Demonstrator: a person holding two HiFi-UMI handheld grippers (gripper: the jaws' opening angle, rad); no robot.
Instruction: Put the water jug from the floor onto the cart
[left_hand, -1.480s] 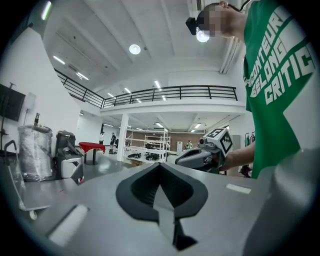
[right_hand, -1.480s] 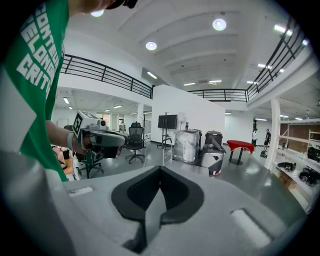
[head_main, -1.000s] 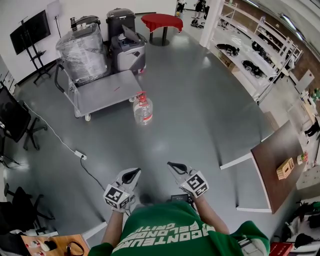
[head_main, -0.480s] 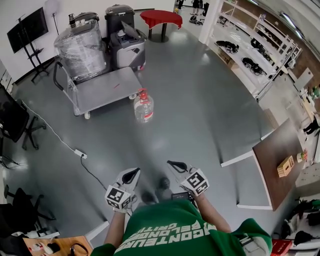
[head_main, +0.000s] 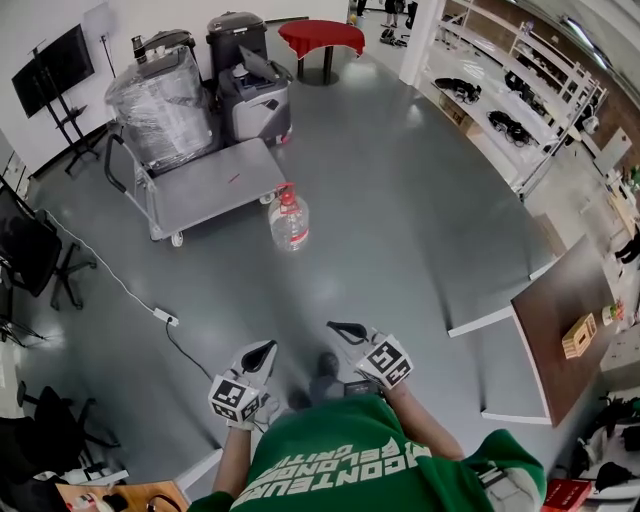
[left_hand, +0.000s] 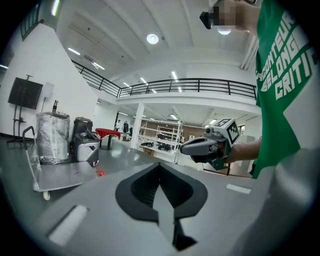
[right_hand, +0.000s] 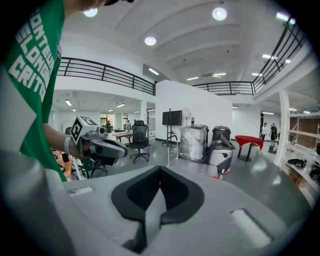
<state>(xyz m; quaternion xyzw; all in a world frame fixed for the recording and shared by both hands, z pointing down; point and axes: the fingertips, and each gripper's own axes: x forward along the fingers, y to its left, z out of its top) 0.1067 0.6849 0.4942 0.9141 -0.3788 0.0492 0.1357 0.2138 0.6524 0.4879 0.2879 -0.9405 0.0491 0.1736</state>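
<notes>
The water jug (head_main: 289, 222), clear with a red cap, stands on the grey floor just off the near corner of the flat grey cart (head_main: 205, 186). My left gripper (head_main: 265, 348) and right gripper (head_main: 333, 327) are held side by side close to my body, well short of the jug. Both are shut with nothing in them. In the left gripper view the jaws meet at the left gripper (left_hand: 160, 165), and the right gripper (left_hand: 200, 146) floats beyond them. The jug's red cap (left_hand: 100, 173) barely peeks over the jaws. The right gripper (right_hand: 160, 169) also shows its jaws pressed together.
A plastic-wrapped load (head_main: 160, 100) fills the cart's far end, with dark bins and a printer-like box (head_main: 255, 100) behind it. A cable with a power strip (head_main: 165, 318) crosses the floor at left. White floor strips (head_main: 490, 320), a brown table (head_main: 570, 320) and shelving (head_main: 520, 110) lie to the right.
The view has shifted slightly forward and a shoe now shows between the grippers. Both grippers stay shut and level, drifting a little with my body. The jug has not moved.
</notes>
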